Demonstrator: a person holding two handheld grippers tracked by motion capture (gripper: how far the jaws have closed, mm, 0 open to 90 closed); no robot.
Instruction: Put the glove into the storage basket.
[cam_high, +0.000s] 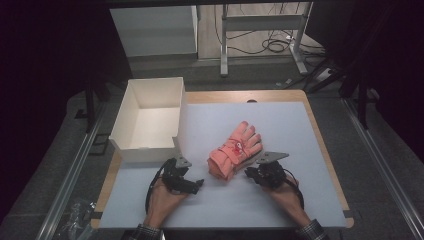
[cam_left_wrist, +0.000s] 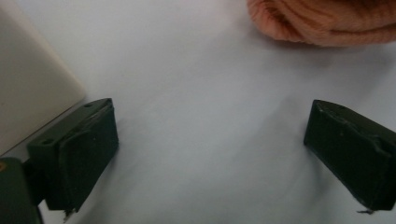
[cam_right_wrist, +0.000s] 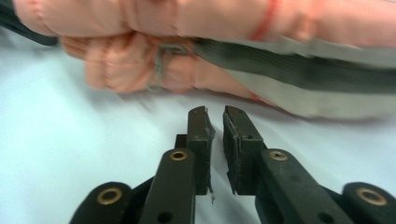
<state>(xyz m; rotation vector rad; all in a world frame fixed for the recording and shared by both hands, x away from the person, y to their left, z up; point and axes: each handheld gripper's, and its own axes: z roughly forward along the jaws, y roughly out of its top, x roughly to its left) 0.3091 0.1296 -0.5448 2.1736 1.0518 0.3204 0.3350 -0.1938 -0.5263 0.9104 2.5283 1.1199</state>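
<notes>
Pink gloves (cam_high: 235, 150) lie stacked mid-table on the pale mat (cam_high: 280, 200), between the 2 grippers. Left gripper (cam_high: 196, 185) rests beside the white box (cam_high: 150, 117), jaws wide apart on nothing. Right gripper (cam_high: 248, 174) sits near the gloves, jaws nearly together and holding nothing.

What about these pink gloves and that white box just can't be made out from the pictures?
- Pink gloves: in the high view too small to tell whether one or two are stacked; the red mark on top is unreadable.
- Left gripper view: the top edge cuts the gloves off, leaving a knitted rim.
- Right gripper view: the gloves are blurred, with fingers cut off.
- White box: its near wall hides the floor strip behind it in the high view.
</notes>
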